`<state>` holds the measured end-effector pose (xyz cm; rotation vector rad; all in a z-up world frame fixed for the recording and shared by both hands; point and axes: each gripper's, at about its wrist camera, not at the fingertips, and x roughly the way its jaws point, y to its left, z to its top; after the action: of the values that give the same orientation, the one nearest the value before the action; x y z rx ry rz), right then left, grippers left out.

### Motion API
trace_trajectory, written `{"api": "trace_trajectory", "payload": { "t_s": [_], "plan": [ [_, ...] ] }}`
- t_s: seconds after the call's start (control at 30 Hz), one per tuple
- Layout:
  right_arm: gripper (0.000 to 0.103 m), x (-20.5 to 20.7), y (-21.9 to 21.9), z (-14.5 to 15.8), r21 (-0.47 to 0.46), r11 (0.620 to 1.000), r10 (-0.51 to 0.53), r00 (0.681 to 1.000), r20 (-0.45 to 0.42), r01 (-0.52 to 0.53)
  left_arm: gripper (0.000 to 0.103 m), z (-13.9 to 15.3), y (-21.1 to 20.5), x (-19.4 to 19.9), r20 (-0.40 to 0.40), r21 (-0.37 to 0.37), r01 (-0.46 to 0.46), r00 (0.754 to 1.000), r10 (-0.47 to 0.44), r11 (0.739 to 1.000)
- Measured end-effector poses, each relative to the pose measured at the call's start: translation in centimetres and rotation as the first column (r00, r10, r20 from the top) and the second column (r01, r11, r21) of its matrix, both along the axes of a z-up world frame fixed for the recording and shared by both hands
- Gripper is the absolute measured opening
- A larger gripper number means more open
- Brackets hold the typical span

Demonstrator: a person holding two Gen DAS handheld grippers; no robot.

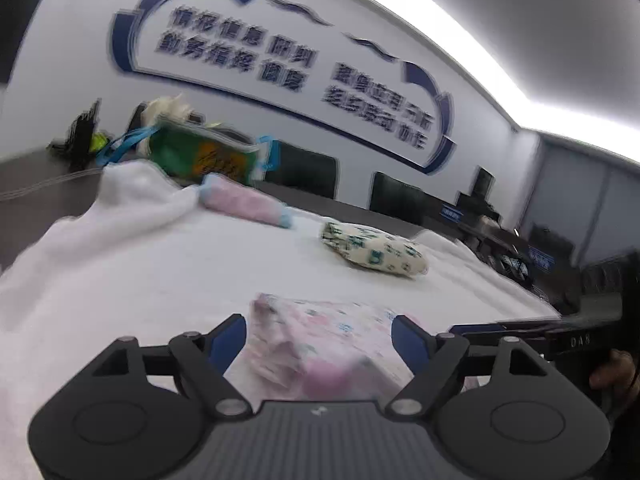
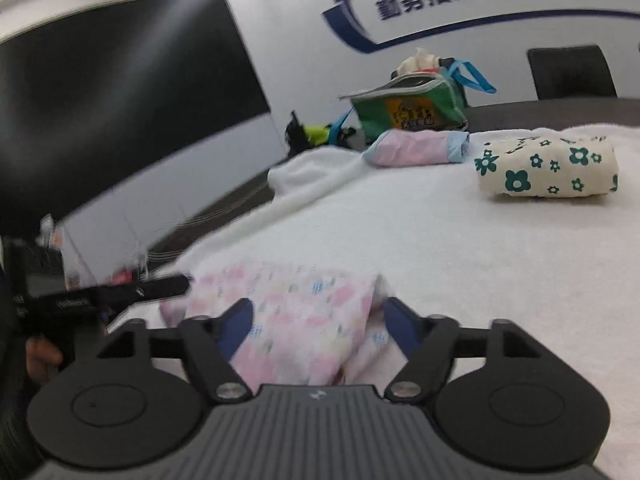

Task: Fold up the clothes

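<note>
A pink patterned garment [image 1: 320, 340] lies crumpled on the white blanket [image 1: 160, 264] close in front of both grippers; it also shows in the right wrist view [image 2: 296, 320]. My left gripper [image 1: 320, 338] is open, its blue fingers on either side of the cloth without pinching it. My right gripper [image 2: 316, 326] is open too, its fingers straddling the same garment from the other side. The left gripper's black body [image 2: 120, 294] reaches in at the left of the right wrist view. A folded cream garment with green flowers [image 2: 548, 170] and a rolled pink one [image 2: 416, 146] lie farther back.
A green bag with blue handles [image 2: 412, 106] stands behind the folded clothes, with dark small items [image 2: 304, 132] beside it. The blanket's edge [image 2: 288, 168] bunches up at the far left over a dark table. A large black screen [image 2: 120, 92] and black chairs [image 1: 396, 196] line the wall.
</note>
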<state>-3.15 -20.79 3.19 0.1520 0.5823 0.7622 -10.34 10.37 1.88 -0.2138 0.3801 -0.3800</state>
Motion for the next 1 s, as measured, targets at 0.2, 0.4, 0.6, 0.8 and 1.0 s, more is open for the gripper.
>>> {"api": "trace_trajectory", "payload": {
  "t_s": [0.2, 0.4, 0.6, 0.8, 1.0],
  "plan": [
    [0.010, 1.2, 2.3, -1.8, 0.004, 1.000, -0.023, 0.995, -0.101, 0.023, 0.007, -1.1, -1.0, 3.4, -0.215, -0.046, -0.031, 0.976, 0.021, 0.998],
    [0.030, 2.0, 1.7, -1.6, 0.042, 0.995, -0.082, 0.989, -0.127, 0.088, 0.034, -0.2, 1.3, 1.6, -0.238, -0.136, -0.103, 0.969, 0.069, 0.985],
    [0.062, 1.9, 0.0, -1.0, 0.081, 0.989, -0.112, 0.983, -0.148, 0.125, 0.048, 1.5, 2.1, 4.7, -0.241, -0.097, -0.108, 0.967, 0.082, 0.989],
    [0.040, 4.6, 1.3, -3.3, 0.082, 0.985, -0.129, 0.961, -0.244, 0.153, 0.009, -0.6, 1.5, 8.4, -0.382, -0.126, -0.097, 0.923, 0.042, 0.987],
    [0.053, 5.0, -0.3, -3.1, 0.157, 0.979, -0.070, 0.933, -0.352, 0.133, 0.066, -0.8, 4.0, 7.1, -0.454, -0.225, -0.115, 0.891, 0.001, 0.968]
  ]
}}
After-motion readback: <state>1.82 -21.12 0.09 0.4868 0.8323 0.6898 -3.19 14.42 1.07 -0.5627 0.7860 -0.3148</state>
